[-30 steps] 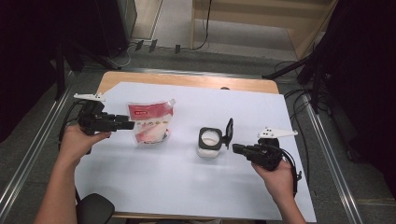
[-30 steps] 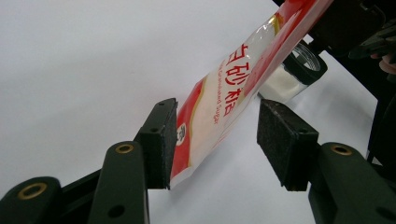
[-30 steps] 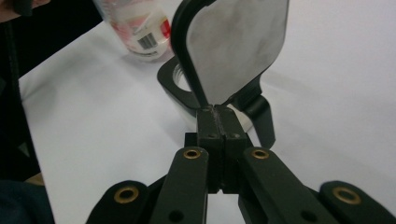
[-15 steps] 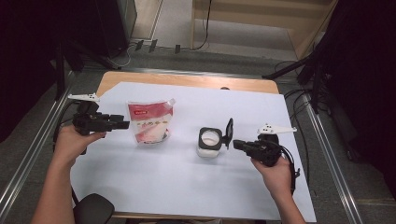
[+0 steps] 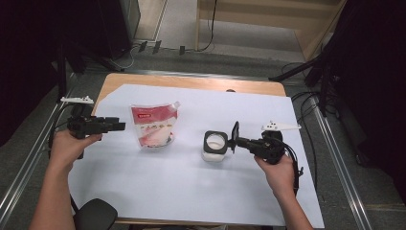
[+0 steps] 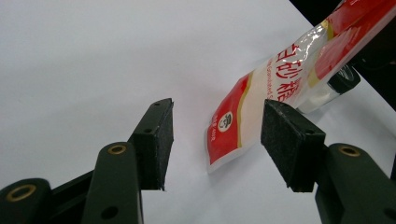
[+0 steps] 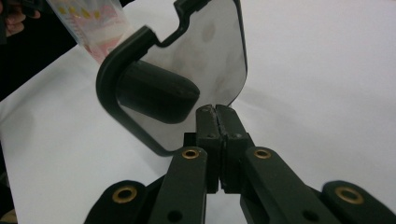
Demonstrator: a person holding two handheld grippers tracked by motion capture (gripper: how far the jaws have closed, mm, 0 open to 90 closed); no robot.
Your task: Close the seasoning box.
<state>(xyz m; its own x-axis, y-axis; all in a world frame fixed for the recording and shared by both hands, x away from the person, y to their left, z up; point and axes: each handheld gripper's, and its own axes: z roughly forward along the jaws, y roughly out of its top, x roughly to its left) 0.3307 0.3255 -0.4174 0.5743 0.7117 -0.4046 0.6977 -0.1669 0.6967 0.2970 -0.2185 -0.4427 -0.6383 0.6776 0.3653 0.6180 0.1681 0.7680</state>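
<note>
The wooden bench point(image 5: 191, 82) is covered almost fully by a large white sheet point(image 5: 191, 191); bare wood shows along the far edge. On the sheet lies a red and clear pouch point(image 5: 153, 125) towards the left. Right of it, well apart, stands a small white container point(image 5: 214, 146), open at the top.

a wooden table point(image 5: 191, 82) (draped in white paper point(image 5: 191, 191)) stands on grey floor point(image 5: 172, 28), dark curtains point(image 5: 28, 52) beside.
</note>
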